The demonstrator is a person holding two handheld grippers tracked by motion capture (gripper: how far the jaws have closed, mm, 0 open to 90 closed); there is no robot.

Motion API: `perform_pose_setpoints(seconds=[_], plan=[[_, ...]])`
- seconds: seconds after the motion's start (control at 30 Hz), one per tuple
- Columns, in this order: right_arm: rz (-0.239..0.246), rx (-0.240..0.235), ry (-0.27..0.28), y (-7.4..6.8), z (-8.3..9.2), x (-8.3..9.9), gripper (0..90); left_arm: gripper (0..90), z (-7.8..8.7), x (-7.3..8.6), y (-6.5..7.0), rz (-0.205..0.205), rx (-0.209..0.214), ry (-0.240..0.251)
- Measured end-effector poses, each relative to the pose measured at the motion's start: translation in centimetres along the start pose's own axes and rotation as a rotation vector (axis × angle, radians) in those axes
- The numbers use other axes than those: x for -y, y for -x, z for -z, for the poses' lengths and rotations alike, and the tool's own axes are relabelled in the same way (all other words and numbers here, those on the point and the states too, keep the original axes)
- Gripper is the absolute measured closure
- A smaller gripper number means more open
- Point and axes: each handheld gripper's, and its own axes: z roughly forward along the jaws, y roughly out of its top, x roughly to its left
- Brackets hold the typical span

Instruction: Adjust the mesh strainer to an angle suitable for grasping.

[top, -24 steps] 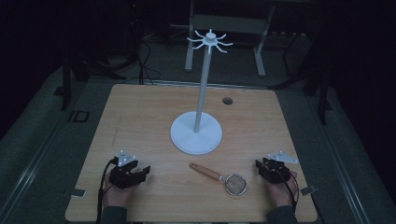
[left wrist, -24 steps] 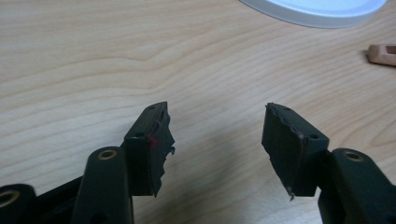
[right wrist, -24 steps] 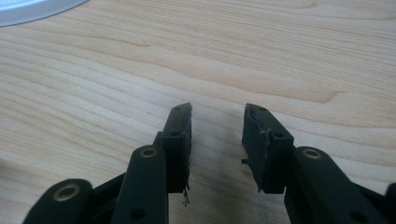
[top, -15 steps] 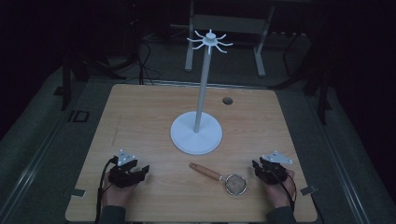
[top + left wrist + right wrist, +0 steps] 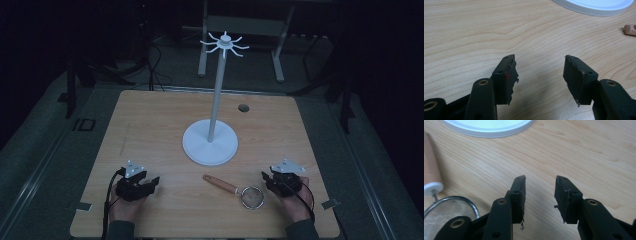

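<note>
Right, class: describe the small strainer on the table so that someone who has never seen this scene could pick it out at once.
Start at the white stand with its tall pole in the middle of the wooden table. Come toward the near edge from its round base: the strainer lies flat there, just beside the right gripper. It alone has a wooden handle and a round wire-mesh bowl with a metal rim.

Your small mesh strainer (image 5: pixel 240 192) with its wooden handle lies flat on the table, just beside your right gripper (image 5: pixel 272 178).
</note>
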Motion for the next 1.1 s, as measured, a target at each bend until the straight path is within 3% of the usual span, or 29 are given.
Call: perform_pose_setpoints(seconds=[0.33, 0.57, 1.1], plan=[[0.020, -0.072, -0.001, -0.6, 0.3, -1.8, 58.1, 43.8, 0.2, 0.0, -0.2, 0.012, 0.002, 0.009], [0.079, -0.107, -0.022, -1.4, 0.1, -2.7, 57.7, 43.8, 0.2, 0.0, -0.2, 0.014, 0.004, 0.008], [0.150, -0.167, -0.058, -3.0, -0.2, -3.8, 54.8, 44.1, 0.1, 0.0, -0.3, 0.018, 0.007, 0.008]])
